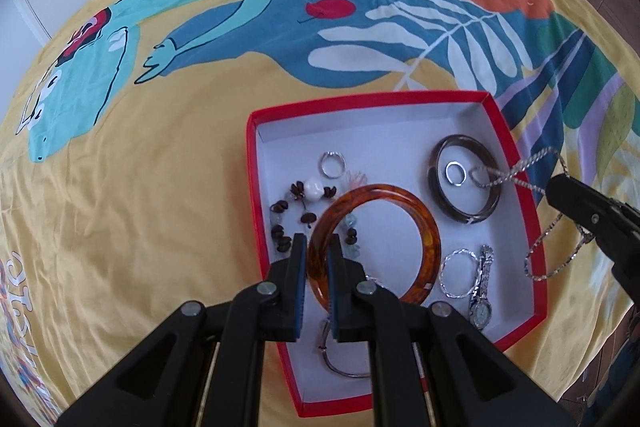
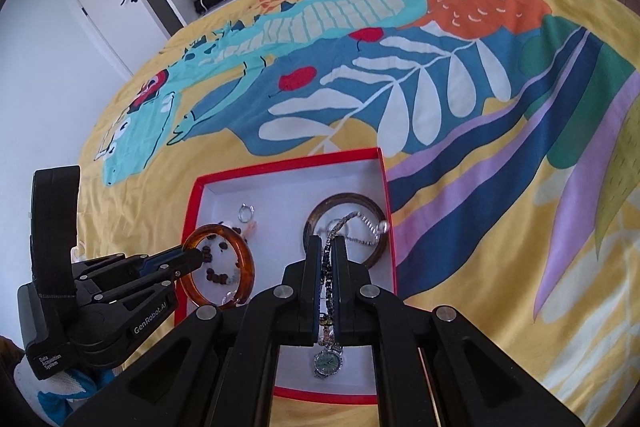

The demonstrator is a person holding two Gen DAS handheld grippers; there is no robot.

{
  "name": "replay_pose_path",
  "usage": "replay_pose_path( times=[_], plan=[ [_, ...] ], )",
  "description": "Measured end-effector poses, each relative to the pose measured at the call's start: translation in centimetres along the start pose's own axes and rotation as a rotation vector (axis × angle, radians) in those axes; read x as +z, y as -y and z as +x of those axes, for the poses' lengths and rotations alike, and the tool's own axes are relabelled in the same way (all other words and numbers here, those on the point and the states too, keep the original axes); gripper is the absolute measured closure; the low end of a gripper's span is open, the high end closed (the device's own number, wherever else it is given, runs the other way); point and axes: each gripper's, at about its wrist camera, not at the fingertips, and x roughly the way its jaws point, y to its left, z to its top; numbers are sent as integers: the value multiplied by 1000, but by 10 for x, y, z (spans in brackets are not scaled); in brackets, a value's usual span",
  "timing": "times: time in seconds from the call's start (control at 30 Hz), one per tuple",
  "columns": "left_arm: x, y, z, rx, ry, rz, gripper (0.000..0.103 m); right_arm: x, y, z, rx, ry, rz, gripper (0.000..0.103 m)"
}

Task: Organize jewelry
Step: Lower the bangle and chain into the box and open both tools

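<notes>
amber bangle (image 1: 374, 243) clamped in left hand-held gripper (image 1: 318, 247).

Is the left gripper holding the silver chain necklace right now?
No, the left gripper is clamped on the translucent amber bangle over the red box; the right gripper holds the silver chain necklace.

We see a red box (image 1: 516, 163) with a white floor lying open on the bed. An amber bangle (image 1: 400, 199) is pinched at its 8 o'clock rim, tilted above a bead bracelet (image 1: 298, 215) of dark and pale beads. A dark bangle (image 1: 466, 179) lies flat at the box's 2 o'clock, a small ring (image 1: 456, 173) inside it. Another ring (image 1: 332, 163) sits toward 11 o'clock. A silver chain (image 1: 508, 175) drapes from that dark bangle over the box's 3 o'clock wall, its hanging length pinched. A silver watch (image 1: 482, 295) and a silver bracelet (image 1: 458, 275) lie side by side at 5 o'clock.
</notes>
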Motion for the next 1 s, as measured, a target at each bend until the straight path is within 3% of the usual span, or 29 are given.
replay_pose_path(
  times=[0.6, 1.0],
  plan=[
    [-21, -1, 27, 26, -57, -17, 94, -32, 9, 32, -28, -100, -15, 98],
    [-27, -1, 30, 18, -57, -22, 93, -43, 14, 35, -38, -117, -15, 97]
  ],
)
